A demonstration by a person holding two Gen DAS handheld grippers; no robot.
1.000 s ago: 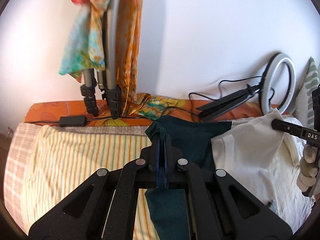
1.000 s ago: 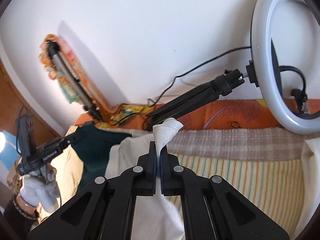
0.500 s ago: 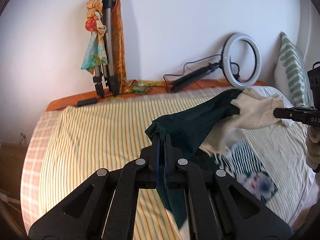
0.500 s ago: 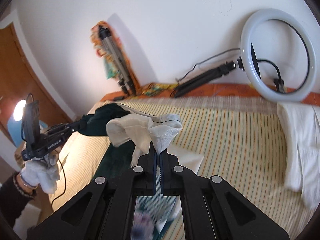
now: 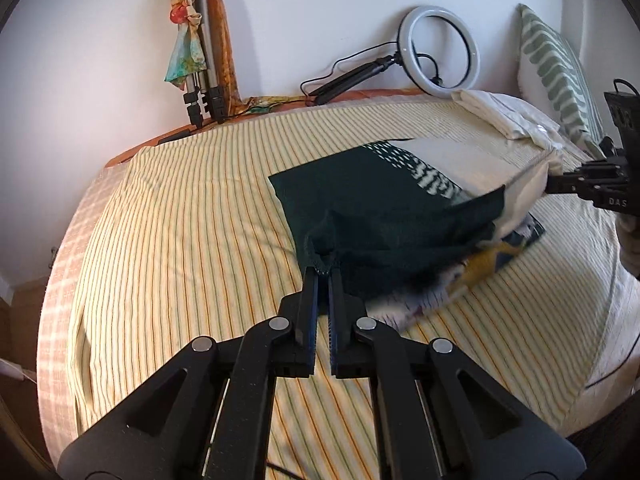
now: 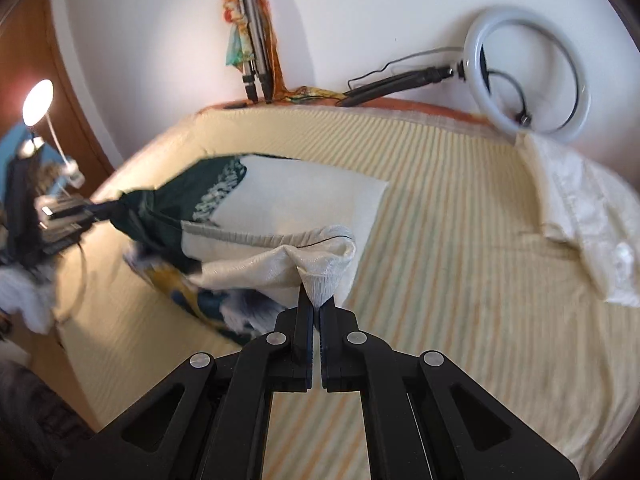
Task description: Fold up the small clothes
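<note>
Left claw: your jaws are pinched shut on the dark green corner of the garment. Right claw: likewise clamped, holding a bunched cream corner of the same piece.

Garment: one small item, half dark green, half cream, with a patterned band between. Its far part lies flat on the bed; the near edge hangs lifted between your two claws, over a printed blue and yellow layer that is too blurred to tell apart.

Key relation: the held edge runs side to side from your left claw across to your right, and that is the long axis. The flat part lies beyond both claws, toward the ring light. Each claw has its own corner, so neither hand is nearer; the fold will likely turn on carrying both corners together toward the ring light and laying the edge down even.

Position by landmark: the garment sits on the near side of the ring light, well apart from it.

Other items:
- White folded cloth, just below the ring light, apart from the garment.
- Tripod draped with a scarf, left of the ring light against the wall.
- Striped pillow, right of the ring light.

Risk, as a judgement: uneven travel would skew the fold.
</note>
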